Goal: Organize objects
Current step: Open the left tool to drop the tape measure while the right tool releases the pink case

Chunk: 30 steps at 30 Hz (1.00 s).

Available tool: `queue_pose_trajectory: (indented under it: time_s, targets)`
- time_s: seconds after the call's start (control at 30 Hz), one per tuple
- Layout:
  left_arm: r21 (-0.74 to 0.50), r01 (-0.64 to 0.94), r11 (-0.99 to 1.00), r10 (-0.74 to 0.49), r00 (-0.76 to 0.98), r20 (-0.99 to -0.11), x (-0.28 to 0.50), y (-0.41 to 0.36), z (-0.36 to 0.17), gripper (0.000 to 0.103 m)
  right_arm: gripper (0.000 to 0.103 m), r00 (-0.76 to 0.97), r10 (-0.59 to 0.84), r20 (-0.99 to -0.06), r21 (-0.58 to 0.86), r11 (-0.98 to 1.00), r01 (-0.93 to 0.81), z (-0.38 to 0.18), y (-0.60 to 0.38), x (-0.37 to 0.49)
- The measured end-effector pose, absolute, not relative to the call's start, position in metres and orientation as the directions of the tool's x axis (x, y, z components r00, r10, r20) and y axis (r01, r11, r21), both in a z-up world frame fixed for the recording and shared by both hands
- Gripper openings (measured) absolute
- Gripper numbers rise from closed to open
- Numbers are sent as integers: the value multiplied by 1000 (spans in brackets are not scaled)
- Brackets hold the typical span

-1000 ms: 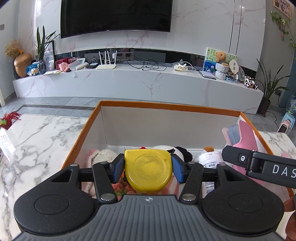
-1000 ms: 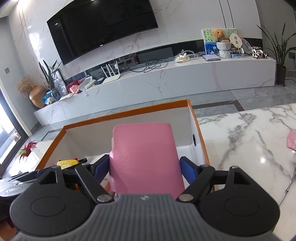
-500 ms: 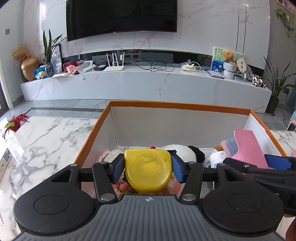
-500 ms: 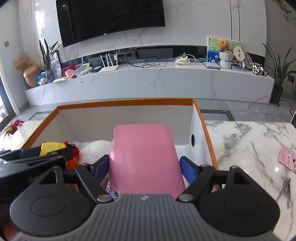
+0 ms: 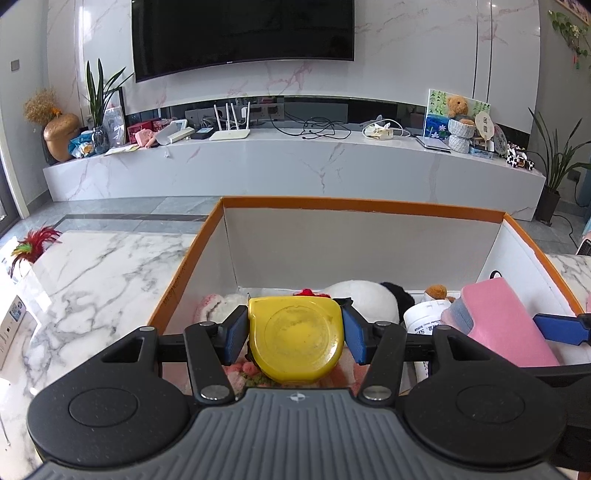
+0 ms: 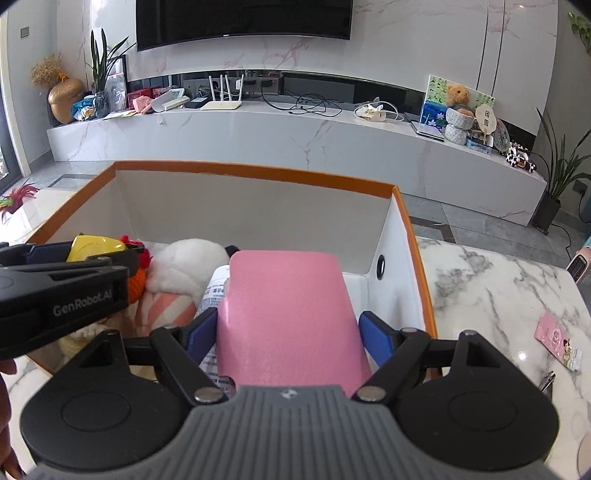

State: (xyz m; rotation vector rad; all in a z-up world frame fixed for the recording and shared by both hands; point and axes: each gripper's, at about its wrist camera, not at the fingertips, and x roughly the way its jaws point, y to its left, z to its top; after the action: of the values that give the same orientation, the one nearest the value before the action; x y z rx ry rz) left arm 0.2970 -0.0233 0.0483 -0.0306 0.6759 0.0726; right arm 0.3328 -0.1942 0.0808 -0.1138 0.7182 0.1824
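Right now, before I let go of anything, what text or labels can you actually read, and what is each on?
"GenRobot.AI": on the side of the left hand-held gripper.
White bottle in the orange-rimmed box: printed label, too small to read.
TV: logo on its lower edge, too small.
Round fan on the console: characters, blurred.

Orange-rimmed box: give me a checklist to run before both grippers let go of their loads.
1. Left gripper shut on yellow tape measure: ok.
2. Right gripper shut on pink pad: ok.
3. Both loads inside the walls of the orange-rimmed box: ok.
4. Landing spots: plush toy and white jar crowd the bottom: not ok.
5. Grippers apart from each other: ok.
6. Height above the contents: cannot tell.
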Motion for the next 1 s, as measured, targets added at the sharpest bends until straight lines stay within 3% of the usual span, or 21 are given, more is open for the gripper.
queue_pose_trajectory:
  time_s: [0.5, 0.63, 1.0]
  targets:
    - [2, -93, 996, 72, 755, -652, 299, -24, 40, 63, 83, 726, 135, -674, -51, 972, -228, 81, -191, 331]
    - [-31, -94, 995, 52, 758, -650, 297, -22, 42, 71, 85, 729, 125, -673, -60, 973, -222, 82, -191, 331]
    - [-42, -99, 994, 48, 758, -651, 296, -21, 43, 71, 86, 731, 121, -672, -66, 973, -222, 81, -191, 330]
